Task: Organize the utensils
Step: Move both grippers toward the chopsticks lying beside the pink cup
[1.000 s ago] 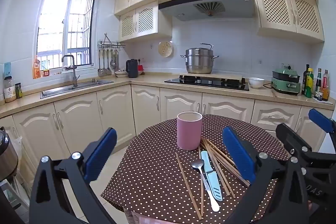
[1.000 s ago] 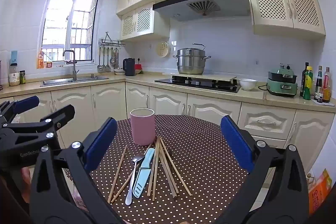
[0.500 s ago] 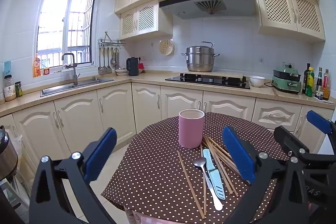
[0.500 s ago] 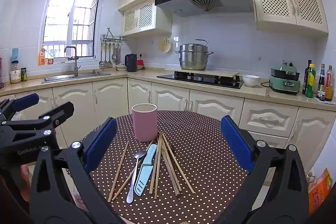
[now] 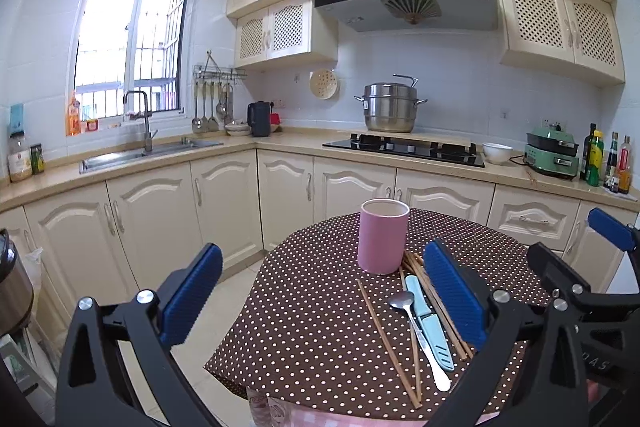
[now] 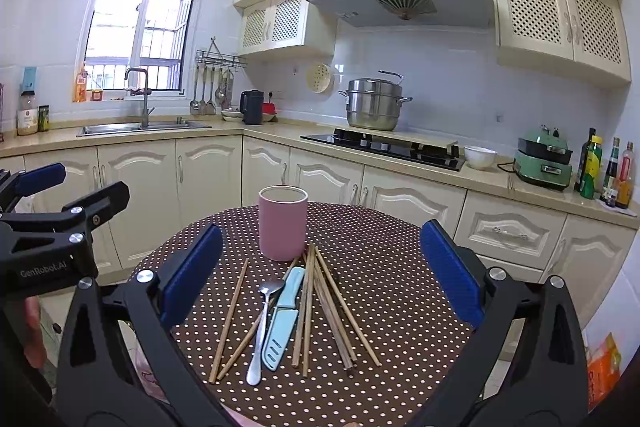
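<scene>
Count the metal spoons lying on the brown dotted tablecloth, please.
1. The silver metal spoon lies between a lone wooden chopstick and the light blue knife, in front of the pink cup. Another could hide under the chopstick pile.

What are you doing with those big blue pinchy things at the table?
Someone is about to tidy the utensils. They hold two tongs, the left tongs and right tongs, both open and gripping nothing. On the dotted table lie chopsticks, a spoon and a light blue knife, all loose in front of the upright pink cup. Nothing sticks out of the cup.
</scene>
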